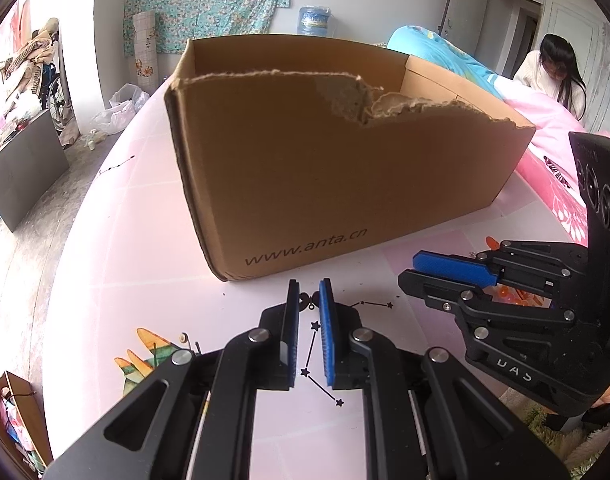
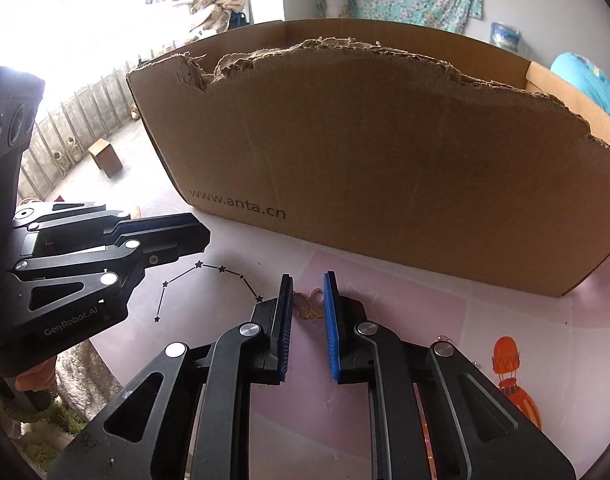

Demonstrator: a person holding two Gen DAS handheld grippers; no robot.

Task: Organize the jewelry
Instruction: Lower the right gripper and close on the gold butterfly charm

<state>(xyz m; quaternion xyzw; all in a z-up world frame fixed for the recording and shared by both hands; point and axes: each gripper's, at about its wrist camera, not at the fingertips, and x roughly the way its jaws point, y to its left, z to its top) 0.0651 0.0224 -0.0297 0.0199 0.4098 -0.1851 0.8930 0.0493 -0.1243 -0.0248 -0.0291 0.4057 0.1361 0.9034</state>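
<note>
The right gripper [image 2: 308,294] is nearly closed around a small gold earring [image 2: 310,305] lying flat right at its tips, long axis crosswise. The left gripper [image 1: 310,294] is pinched narrow on a dark earring [image 1: 307,300]. The cardboard box [image 2: 385,152] sits just beyond; its inside is hidden.

Box [image 1: 345,184] reads "www.anta.cn" (gripper: "GenRobot.AI").
</note>
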